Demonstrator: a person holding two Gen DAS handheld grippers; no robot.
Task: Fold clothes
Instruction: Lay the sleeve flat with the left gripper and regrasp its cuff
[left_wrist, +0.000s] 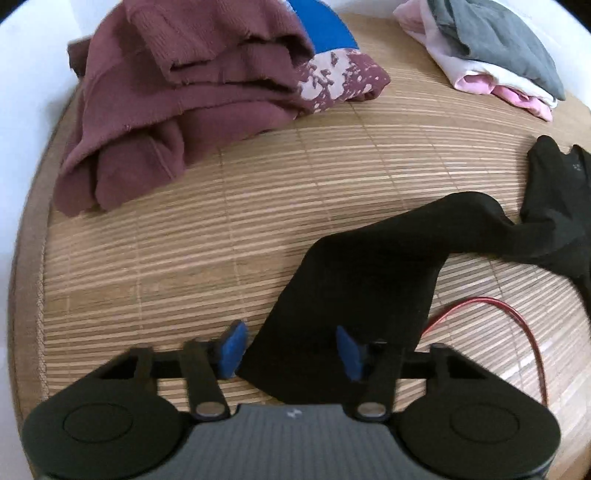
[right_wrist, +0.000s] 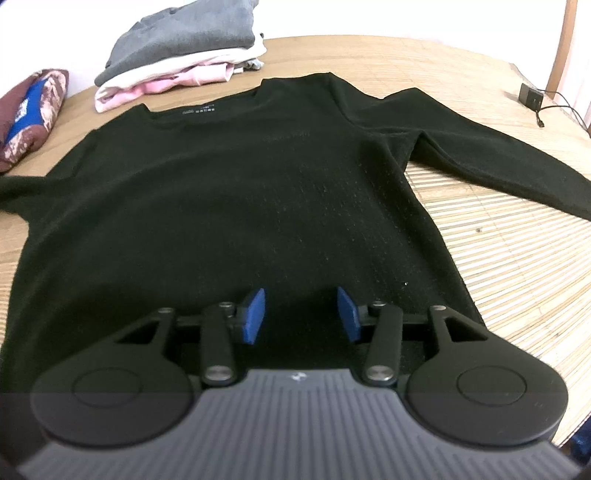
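Observation:
A black long-sleeved sweater (right_wrist: 240, 192) lies flat, front up, on the bamboo mat (right_wrist: 498, 258), with its neck at the far side and one sleeve stretched to the right. My right gripper (right_wrist: 301, 314) hovers open over its near hem, nothing pinched between the blue pads. In the left wrist view, the sweater's other sleeve (left_wrist: 369, 258) runs from the right edge down to my left gripper (left_wrist: 291, 350). The cuff end lies between the jaws, which stand apart; the pads do not press on it.
A crumpled maroon pile (left_wrist: 166, 92) with a blue piece (left_wrist: 325, 29) sits at the far left. A folded grey, white and pink stack (right_wrist: 177, 55) stands at the back. A red cable (left_wrist: 517, 317) loops beside the sleeve. A black charger (right_wrist: 530, 96) lies far right.

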